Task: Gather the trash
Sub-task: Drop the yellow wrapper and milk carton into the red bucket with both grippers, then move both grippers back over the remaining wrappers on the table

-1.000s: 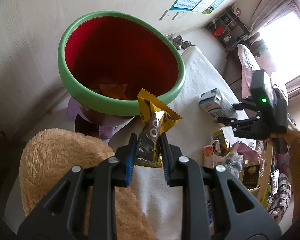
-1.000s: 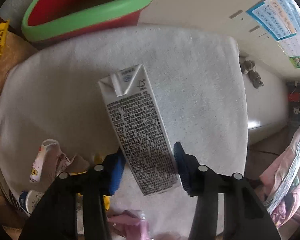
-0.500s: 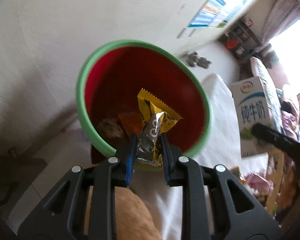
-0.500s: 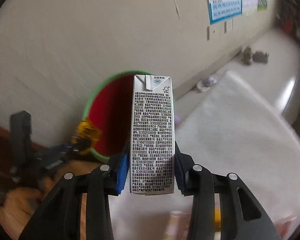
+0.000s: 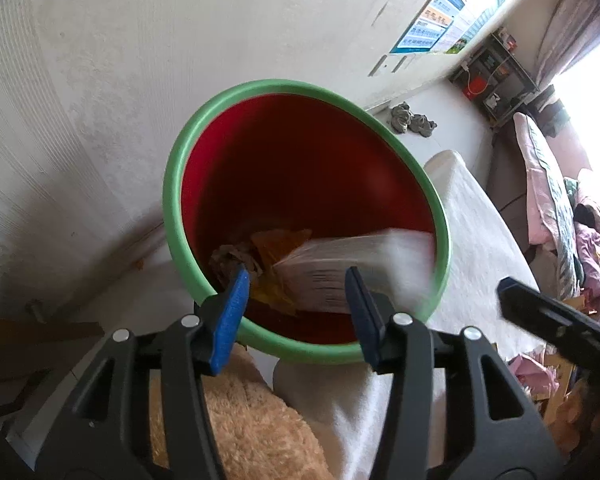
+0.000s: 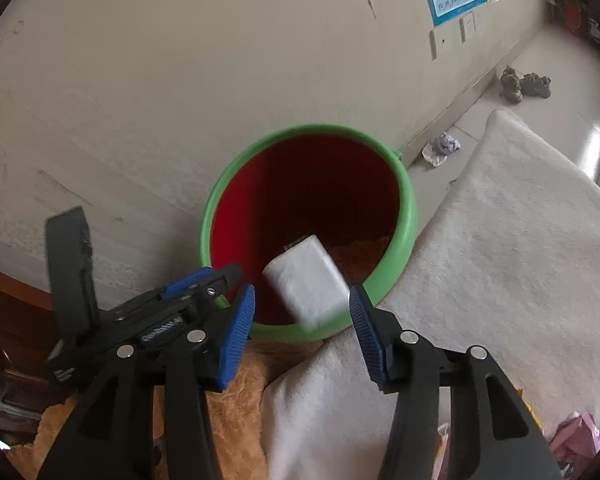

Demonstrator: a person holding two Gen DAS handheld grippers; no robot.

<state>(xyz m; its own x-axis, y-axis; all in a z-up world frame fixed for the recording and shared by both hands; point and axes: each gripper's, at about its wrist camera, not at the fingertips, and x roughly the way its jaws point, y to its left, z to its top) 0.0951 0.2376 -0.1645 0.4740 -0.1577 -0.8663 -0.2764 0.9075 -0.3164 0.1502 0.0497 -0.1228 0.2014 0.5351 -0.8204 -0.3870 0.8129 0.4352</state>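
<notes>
The bin (image 5: pixel 172 216) looks like smooth plastic, its green rim faintly glossy and its red inside matt. The carton (image 6: pixel 306 286) in it appears to be white coated paper, blurred. An orange wrapper (image 5: pixel 278 242) beside it looks like thin film, and the brown scrap (image 5: pixel 230 258) like crumpled paper. The grippers' (image 5: pixel 296 310) frames are matt black plastic with shiny metal rivets; the pads (image 6: pixel 236 338) are blue, ribbed and rubbery. A white cloth (image 6: pixel 500 256) has a rough, towel-like nap. The tan fabric (image 5: pixel 252 432) is plush and fuzzy. The wall (image 6: pixel 180 60) is matt, lightly textured paint. The floor (image 6: pixel 560 112) is glossy tile.
</notes>
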